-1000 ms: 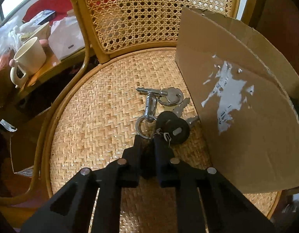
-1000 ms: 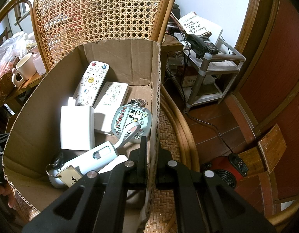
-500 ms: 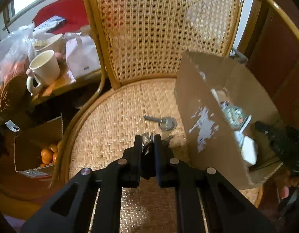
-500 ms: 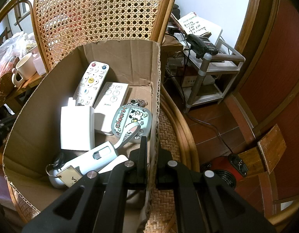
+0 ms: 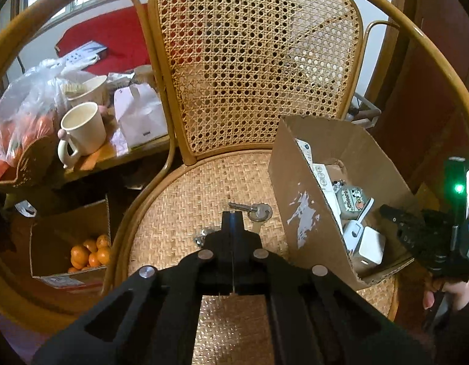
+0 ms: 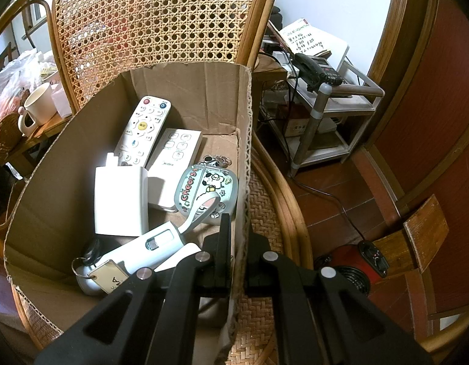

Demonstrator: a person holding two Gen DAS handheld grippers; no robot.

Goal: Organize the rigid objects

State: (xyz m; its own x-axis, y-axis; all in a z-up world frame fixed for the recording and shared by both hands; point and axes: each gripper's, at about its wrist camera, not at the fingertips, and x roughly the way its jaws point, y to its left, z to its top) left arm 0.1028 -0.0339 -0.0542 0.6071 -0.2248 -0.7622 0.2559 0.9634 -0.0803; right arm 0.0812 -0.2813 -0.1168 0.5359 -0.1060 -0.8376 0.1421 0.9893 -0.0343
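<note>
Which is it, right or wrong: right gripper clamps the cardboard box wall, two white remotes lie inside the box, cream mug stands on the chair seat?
Wrong on the mug. The cream mug stands on the side table beside the chair, not on the chair seat; the left wrist view shows it. The rest holds: the right gripper clamps the cardboard box wall, and two white remotes lie inside.

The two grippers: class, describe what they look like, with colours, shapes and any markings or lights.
Both the left gripper and the right gripper are matte black, with flat narrow jaws on angular linkage arms with cut-out slots, joined by round silver rivets. Seen from the left wrist, the right gripper's body carries a glowing green light.
</note>
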